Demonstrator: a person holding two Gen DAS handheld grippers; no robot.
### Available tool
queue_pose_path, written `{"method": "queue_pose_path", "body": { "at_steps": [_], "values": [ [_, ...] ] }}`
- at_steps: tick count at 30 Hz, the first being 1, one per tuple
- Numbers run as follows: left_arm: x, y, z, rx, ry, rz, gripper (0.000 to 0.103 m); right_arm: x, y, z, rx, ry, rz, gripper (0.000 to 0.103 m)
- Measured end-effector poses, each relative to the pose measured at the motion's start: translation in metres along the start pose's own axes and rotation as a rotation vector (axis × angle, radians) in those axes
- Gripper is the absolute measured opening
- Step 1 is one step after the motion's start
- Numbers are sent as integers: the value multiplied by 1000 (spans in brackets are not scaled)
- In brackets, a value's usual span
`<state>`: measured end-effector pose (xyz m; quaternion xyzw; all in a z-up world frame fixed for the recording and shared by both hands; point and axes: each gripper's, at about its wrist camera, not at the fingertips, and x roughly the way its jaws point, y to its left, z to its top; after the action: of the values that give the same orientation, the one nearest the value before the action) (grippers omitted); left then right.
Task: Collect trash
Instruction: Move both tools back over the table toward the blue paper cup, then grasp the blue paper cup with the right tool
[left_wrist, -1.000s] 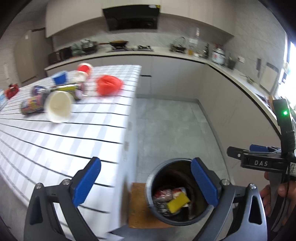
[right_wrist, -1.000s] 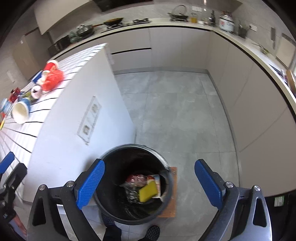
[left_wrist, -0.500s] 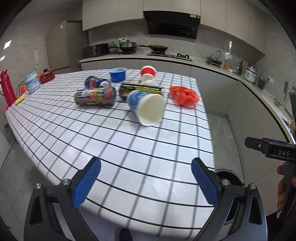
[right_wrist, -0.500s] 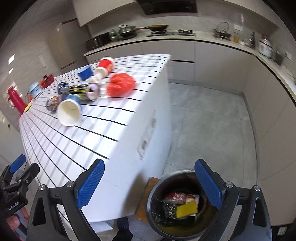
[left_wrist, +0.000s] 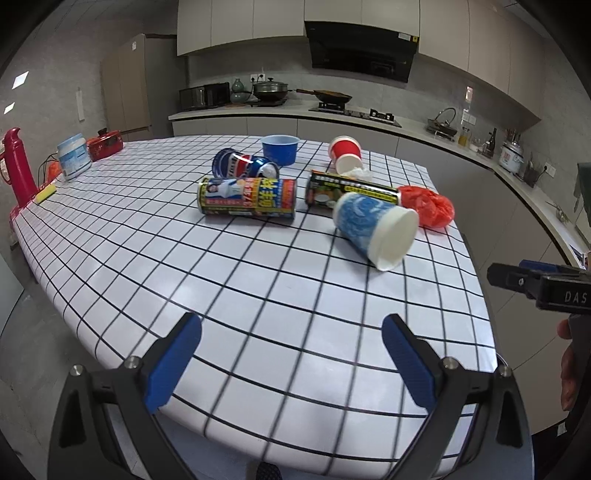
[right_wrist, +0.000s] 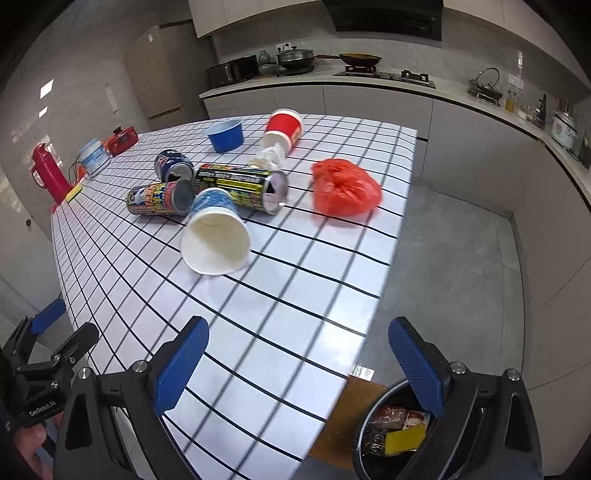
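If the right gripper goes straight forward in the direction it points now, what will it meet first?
Probably the tipped blue paper cup, whose open mouth faces the open right gripper. Only bare checked table lies between them. Depth is unclear; the gripper seems slightly right of the cup, so it might pass beside it.

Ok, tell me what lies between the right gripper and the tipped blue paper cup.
Nothing: in the right wrist view, only bare checked tablecloth stretches from the open right gripper to the blue paper cup, which lies on its side, mouth toward the camera.
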<state>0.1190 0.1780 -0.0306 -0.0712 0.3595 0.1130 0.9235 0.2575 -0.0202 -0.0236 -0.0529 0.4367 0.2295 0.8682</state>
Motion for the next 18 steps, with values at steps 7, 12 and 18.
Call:
{"method": "queue_pose_path", "body": {
  "at_steps": [7,12,18],
  "values": [
    [24,32,18,19,4,-35,99,16,32,25,-15,-10,-10,99],
    [45,55,31,27,19,-61,99,41,56,48,-26,-3,-4,99],
    [65,80,44,47,36,-88,99,74,76,73,-23,23,-9,99]
  ]
}}
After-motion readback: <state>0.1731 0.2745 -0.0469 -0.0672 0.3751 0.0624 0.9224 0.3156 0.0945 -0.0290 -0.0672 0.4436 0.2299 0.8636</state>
